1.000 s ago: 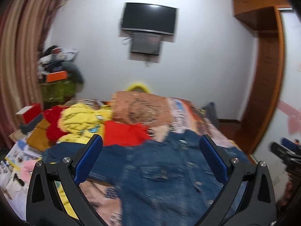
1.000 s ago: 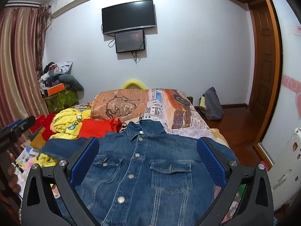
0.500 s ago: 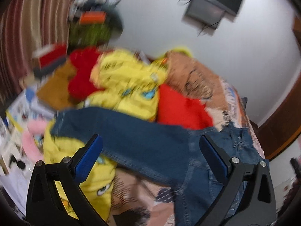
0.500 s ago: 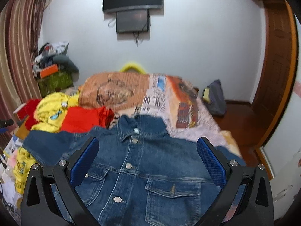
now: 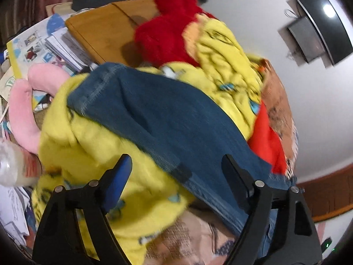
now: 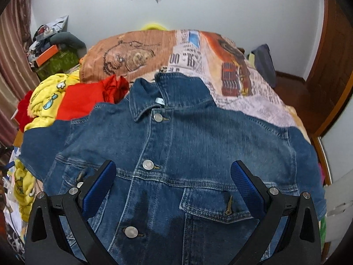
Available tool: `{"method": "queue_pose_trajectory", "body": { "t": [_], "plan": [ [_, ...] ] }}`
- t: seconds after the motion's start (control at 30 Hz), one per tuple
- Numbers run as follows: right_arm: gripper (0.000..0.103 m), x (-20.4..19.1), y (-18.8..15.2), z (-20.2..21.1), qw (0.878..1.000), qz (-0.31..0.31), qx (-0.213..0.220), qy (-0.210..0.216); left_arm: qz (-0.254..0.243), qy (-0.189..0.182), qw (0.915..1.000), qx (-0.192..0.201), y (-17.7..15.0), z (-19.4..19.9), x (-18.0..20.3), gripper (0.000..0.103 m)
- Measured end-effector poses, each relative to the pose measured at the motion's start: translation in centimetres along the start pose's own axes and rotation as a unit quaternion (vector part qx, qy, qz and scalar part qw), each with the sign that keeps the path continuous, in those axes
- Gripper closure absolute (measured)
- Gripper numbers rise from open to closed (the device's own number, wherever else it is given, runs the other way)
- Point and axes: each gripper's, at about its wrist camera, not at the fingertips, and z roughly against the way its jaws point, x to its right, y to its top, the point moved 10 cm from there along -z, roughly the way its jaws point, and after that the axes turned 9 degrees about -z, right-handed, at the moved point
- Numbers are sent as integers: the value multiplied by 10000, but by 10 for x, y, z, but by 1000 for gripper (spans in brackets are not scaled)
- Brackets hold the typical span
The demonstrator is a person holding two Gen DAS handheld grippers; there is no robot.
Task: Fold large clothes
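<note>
Left wrist view: the left gripper is closing over the jacket sleeve, which lies between its jaws, not yet pinched, draped on a yellow blanket. The right gripper hangs wide open above the denim jacket, spread buttoned on the bed. Best to pinch only denim, not the blanket beneath. No containers are clearly visible.

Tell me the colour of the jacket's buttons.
Silver metal buttons on the blue denim jacket; clearest in the right wrist view.
</note>
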Motion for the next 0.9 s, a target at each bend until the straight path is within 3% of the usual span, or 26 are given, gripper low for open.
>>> {"method": "queue_pose_trajectory", "body": {
  "t": [0.13,0.2,0.37,0.43,0.47,0.57,0.67,0.73,0.9],
  "plan": [
    [0,5,0,-8,9999,-106,-122,-33,459,108,9989,41,15,-13,-27,21],
    [0,8,-2,-11,9996,-177,-196,-27,720,204,9971,-122,16,-26,-45,21],
    [0,9,-2,-17,9991,-286,-307,-19,1259,85,9915,-307,16,-56,-65,26],
    [0,9,-3,-17,9989,-313,-336,-9,1273,186,9914,-253,21,-61,-68,33],
    [0,10,-3,-17,9989,-325,-333,-13,1267,232,9915,-200,25,-62,-69,41],
    [0,11,-1,-13,9990,-352,-272,-18,977,722,9926,-86,38,-56,-67,74],
    [0,12,3,-7,9992,-353,-164,-25,481,1302,9903,34,49,-44,-58,90],
    [0,12,6,-2,9993,-348,-102,-24,44,1565,9873,258,61,-27,-40,95],
    [0,14,14,13,9993,-346,106,27,-691,1475,9824,912,89,24,25,97]
  ]
}}
